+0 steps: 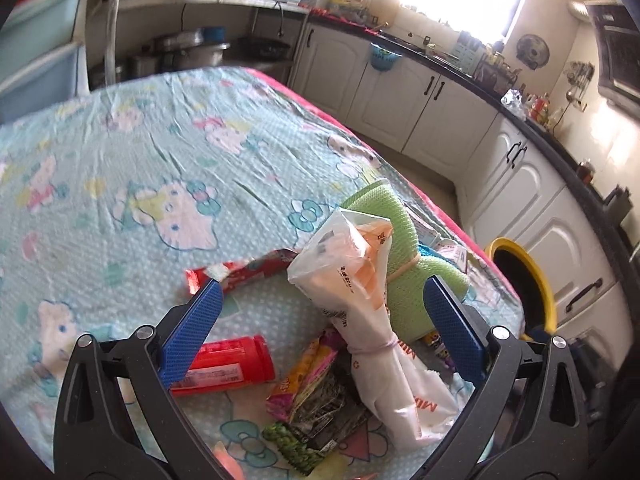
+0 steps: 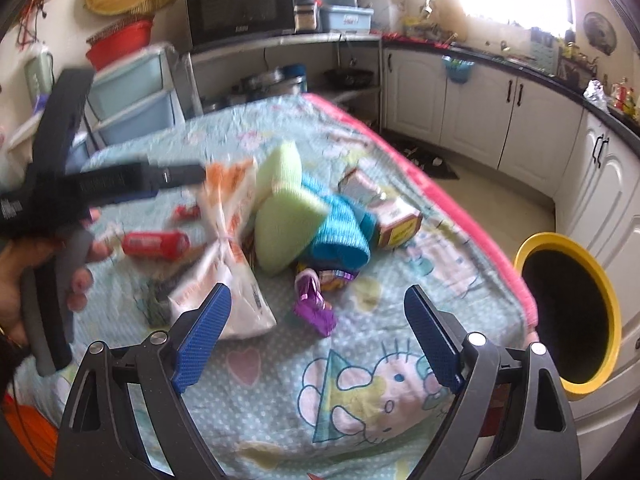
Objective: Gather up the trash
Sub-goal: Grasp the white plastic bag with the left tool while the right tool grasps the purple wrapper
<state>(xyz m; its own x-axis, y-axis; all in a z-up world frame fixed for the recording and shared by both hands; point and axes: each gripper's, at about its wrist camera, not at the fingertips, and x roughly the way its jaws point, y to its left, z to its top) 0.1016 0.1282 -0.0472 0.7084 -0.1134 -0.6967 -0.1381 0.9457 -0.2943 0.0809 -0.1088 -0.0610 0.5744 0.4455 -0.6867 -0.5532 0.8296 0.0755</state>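
A pile of trash lies on the cartoon-print tablecloth (image 1: 120,152). A tied white and orange plastic bag (image 1: 360,300) stands between the fingers of my open, empty left gripper (image 1: 324,312); it also shows in the right wrist view (image 2: 228,248). Beside it lie a red cylindrical container (image 1: 228,368) (image 2: 156,245), crumpled snack wrappers (image 1: 316,392), a red wrapper (image 1: 240,272) and a purple wrapper (image 2: 314,304). My right gripper (image 2: 318,320) is open and empty above the table's near end. The yellow-rimmed bin (image 2: 568,312) (image 1: 528,284) stands on the floor at the table's right.
A green rolled cloth (image 2: 280,220) (image 1: 384,232), a blue knitted cloth (image 2: 340,232) and small cartons (image 2: 396,224) lie by the trash. White kitchen cabinets (image 2: 480,112) run along the right. Plastic drawers (image 2: 128,92) and a microwave (image 2: 240,8) stand behind the table.
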